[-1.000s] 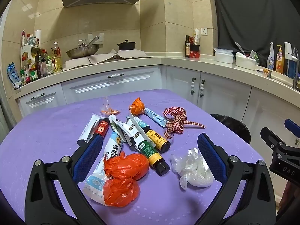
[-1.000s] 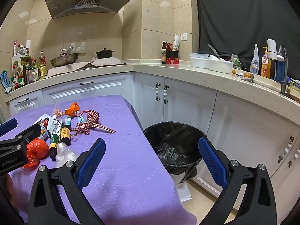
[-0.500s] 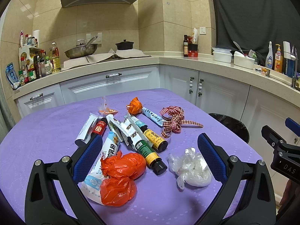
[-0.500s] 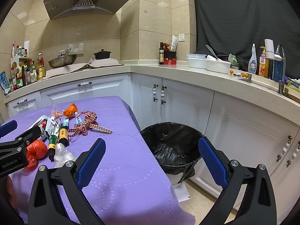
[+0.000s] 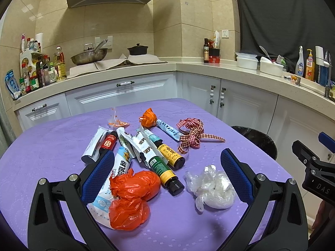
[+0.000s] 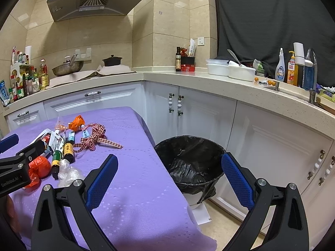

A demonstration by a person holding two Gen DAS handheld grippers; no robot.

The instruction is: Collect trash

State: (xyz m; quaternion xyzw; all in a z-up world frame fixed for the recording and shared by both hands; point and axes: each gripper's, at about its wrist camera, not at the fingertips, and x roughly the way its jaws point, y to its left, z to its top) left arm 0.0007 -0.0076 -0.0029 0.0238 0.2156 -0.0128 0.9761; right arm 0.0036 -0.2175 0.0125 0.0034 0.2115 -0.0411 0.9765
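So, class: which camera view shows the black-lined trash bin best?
The right wrist view: the trash bin shows whole, open mouth and liner visible, beside the table. The left wrist view catches only part of its rim past the table edge.

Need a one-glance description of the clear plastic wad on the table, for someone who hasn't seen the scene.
Start at the purple tablecloth and find the trash pile in its middle. On the pile's side nearest the black-lined trash bin, just beyond the open left gripper, lies the crumpled clear plastic wrap. It is the only colourless, see-through item; beside it are orange bags and dark labelled bottles.
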